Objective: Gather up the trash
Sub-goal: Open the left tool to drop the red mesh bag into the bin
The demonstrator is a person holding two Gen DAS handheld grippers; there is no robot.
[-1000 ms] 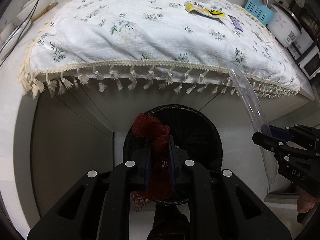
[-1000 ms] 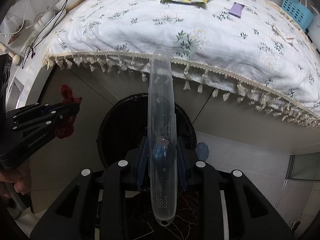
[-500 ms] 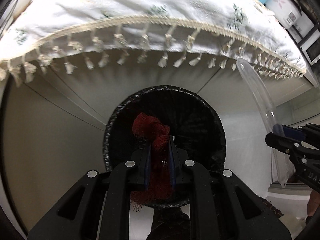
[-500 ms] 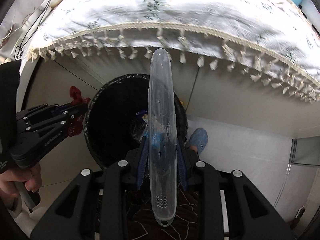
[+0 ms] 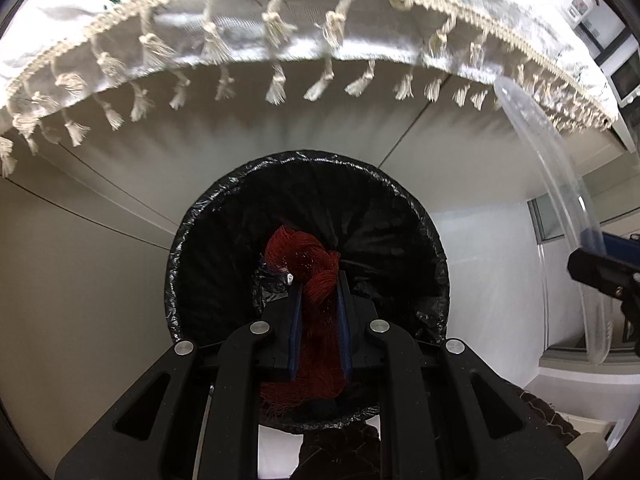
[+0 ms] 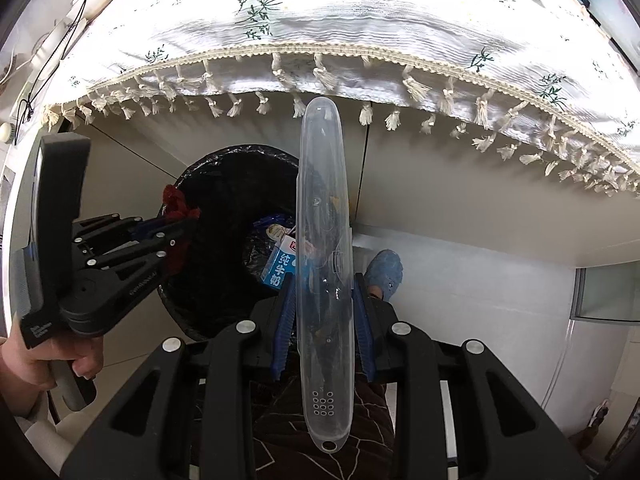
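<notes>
1. The left gripper (image 5: 318, 312) is clamped nearly closed on a red tassel (image 5: 316, 280), held over the mouth of the black-lined bin (image 5: 416, 232).
2. The right gripper (image 6: 324, 312) is clamped partway closed on a clear plastic case (image 6: 322, 216), beside the bin's rim.
3. The tassel is probably soft and light; its loose threads may cling to the pads.
4. The case looks stiff, light and slippery; hold it mid-length.
</notes>
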